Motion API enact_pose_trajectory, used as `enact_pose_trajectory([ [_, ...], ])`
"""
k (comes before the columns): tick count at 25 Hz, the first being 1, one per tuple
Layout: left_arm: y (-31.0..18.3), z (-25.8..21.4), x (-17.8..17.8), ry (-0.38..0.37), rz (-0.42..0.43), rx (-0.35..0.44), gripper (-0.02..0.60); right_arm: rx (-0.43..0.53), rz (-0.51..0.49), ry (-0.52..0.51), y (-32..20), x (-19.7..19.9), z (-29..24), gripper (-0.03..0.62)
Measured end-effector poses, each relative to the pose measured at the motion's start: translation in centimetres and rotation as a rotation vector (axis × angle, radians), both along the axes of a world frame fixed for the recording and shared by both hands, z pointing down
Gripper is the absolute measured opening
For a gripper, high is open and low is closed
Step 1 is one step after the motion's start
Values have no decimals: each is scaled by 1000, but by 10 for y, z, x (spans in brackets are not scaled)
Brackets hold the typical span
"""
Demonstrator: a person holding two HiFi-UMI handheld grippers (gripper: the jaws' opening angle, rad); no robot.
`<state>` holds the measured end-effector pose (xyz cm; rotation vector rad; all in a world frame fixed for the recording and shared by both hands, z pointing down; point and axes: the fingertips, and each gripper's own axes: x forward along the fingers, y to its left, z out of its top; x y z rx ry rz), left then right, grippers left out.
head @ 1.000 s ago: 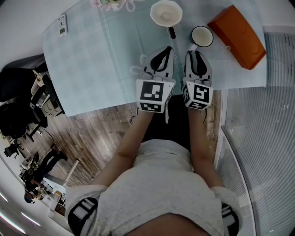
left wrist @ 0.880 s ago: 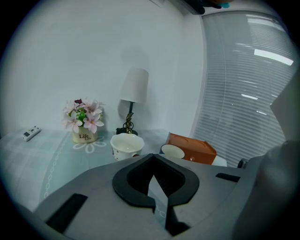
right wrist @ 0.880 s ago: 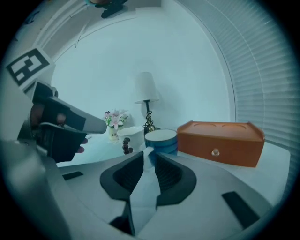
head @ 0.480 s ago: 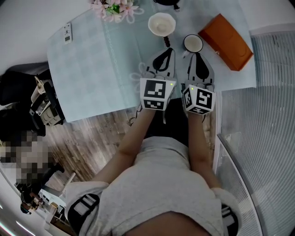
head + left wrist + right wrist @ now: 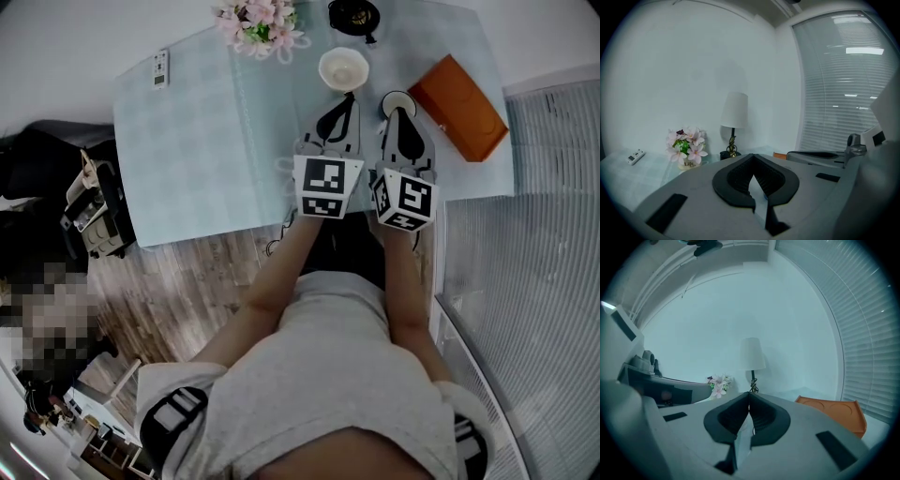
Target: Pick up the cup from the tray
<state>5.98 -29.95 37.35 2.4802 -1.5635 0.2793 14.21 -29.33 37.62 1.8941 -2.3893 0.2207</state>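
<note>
A white cup with a dark rim stands on the pale blue tablecloth, just left of the orange tray, not on it. My right gripper points at the cup, and its tip overlaps the cup's near edge. Its jaws are shut; the right gripper view shows them meeting, with the cup hidden beneath. No grip on the cup shows. My left gripper lies parallel beside it, also shut, with its tip just short of the lamp.
The white-shaded lamp, a pot of pink flowers, a dark round object and a remote stand farther back. The orange tray has round recesses. Window blinds run along the right. The table's near edge is under my wrists.
The head view has drawn back, so the table looks smaller. The right gripper's tip, which stood short of the cup's handle, now overlaps the cup's near edge, and its jaws have drawn together.
</note>
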Motion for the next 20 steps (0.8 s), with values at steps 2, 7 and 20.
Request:
enact_pose_trajectory([
  [2, -3, -3, -3, 1, -12, 7, 5, 5, -8, -5, -4, -3, -4, 11],
  [7, -9, -12, -8, -1, -33, 26, 5, 7, -30, -9, -11, -12, -9, 11],
  [20, -20, -22, -21, -5, -54, 44, 5, 26, -67, -2, -25, -29, -23, 9],
])
